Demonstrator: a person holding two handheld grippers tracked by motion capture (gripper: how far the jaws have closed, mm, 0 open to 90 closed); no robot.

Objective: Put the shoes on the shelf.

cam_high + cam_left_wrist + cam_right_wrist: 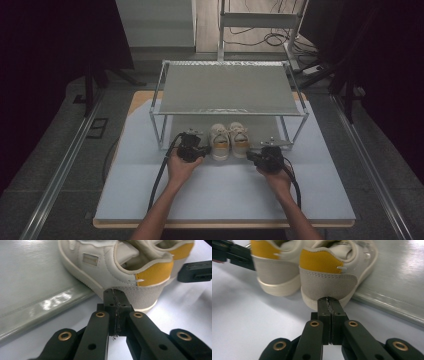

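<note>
Shoes (pixel 229 140), a cream pair with yellow heel tabs, sit mid-table with toes tucked under the metal rack (pixel 227 89), heels sticking out toward 6 o'clock. Biggest thing around is the pale blue table (pixel 225 192), then that two-tier rack, whose low shelf edge (pixel 47 305) runs right beside the soles. Left gripper (pixel 114 293) is at the pair's 8 o'clock, jaws pressed together on nothing, tips at a heel. Right gripper (pixel 329 301) at 4 o'clock, same deal.

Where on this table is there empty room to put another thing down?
The rack's top shelf is bare. So is the blue mat between the person's forearms and towards both side edges. It is crowded under the rack's front, where the shoes sit between the left gripper and right gripper.
</note>
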